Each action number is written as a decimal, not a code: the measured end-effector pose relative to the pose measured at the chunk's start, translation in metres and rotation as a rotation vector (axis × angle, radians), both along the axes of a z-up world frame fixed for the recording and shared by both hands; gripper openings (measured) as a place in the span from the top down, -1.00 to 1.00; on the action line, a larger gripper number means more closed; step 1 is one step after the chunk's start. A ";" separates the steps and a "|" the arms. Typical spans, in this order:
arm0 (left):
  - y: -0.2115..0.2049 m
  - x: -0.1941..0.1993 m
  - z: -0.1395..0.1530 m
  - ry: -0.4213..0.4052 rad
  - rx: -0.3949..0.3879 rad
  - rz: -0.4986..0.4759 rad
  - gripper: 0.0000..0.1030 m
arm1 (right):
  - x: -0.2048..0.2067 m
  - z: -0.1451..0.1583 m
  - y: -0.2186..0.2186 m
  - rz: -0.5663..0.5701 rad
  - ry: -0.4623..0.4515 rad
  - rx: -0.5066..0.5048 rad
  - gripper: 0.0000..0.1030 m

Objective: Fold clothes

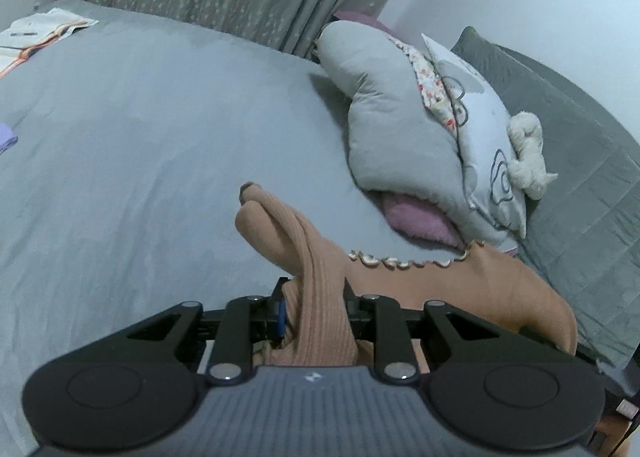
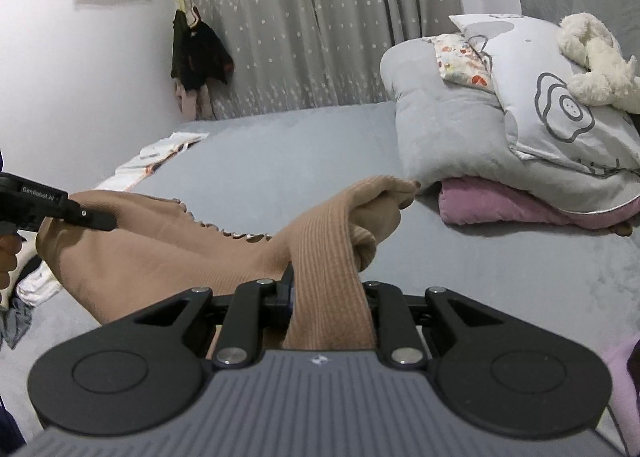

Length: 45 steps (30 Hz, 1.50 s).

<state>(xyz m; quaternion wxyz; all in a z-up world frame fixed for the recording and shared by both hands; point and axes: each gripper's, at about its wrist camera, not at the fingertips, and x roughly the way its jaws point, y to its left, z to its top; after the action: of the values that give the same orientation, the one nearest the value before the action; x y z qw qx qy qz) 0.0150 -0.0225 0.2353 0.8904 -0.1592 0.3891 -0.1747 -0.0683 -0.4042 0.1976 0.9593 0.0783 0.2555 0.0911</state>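
**Tan ribbed top up off the bed, pinched at both ends**

Here's the tan ribbed knit top with the frilled cream-edged neckline (image 2: 160, 253), held above the grey bed sheet (image 2: 280, 161) and slung between the two tools. The left gripper (image 1: 314, 303) has its jaws drawn in narrow, clamped on a bunched ridge of the ribbed fabric, and the right gripper (image 2: 328, 297) is just the same, nipped tight on another gathered fold. One sleeve (image 1: 260, 213) flops forward over the left jaws, its cuff pointing out over the sheet.

This looks a soft, light, stretchy knit: it sags between the holds, it rolls over on itself, and I'd say it will drape wherever gravity takes it instead of keeping any crease. Not slippery, by the look of those ribs, and nothing fragile apart from that little frill. The sensible places to hold would be the shoulder seams or the hem corners, so the body hangs flat; gripped in bunches as it is now, it hangs rumpled.

Beyond it, the sheet lies smooth and matte. Near the headboard sits a puffy grey padded quilt, folded (image 2: 440, 125), over a pink fleecy blanket (image 2: 520, 209), with a pale pillow printed with flower outlines (image 2: 560, 117) and a fluffy cream soft toy (image 2: 592, 61) on top. A grey star-dotted curtain (image 2: 320, 17) hangs behind.
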 end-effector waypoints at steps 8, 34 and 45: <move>-0.142 0.023 0.018 -0.049 0.070 -0.138 0.56 | -0.035 0.015 -0.081 -0.182 -0.041 -0.073 0.60; -0.666 -0.103 -0.165 -0.321 0.548 -0.793 -0.01 | -0.305 -0.144 -0.261 -1.095 -0.020 0.058 0.55; -0.647 -0.104 -0.140 -0.352 0.533 -0.755 -0.39 | -0.317 -0.129 -0.243 -1.154 0.005 -0.017 0.18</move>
<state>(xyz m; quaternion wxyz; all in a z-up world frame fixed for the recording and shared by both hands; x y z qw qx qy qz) -0.0887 -0.6698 0.0955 0.8270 0.2578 0.2944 -0.4037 -0.3856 -0.6476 0.0686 0.8536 0.1976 0.1745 -0.4494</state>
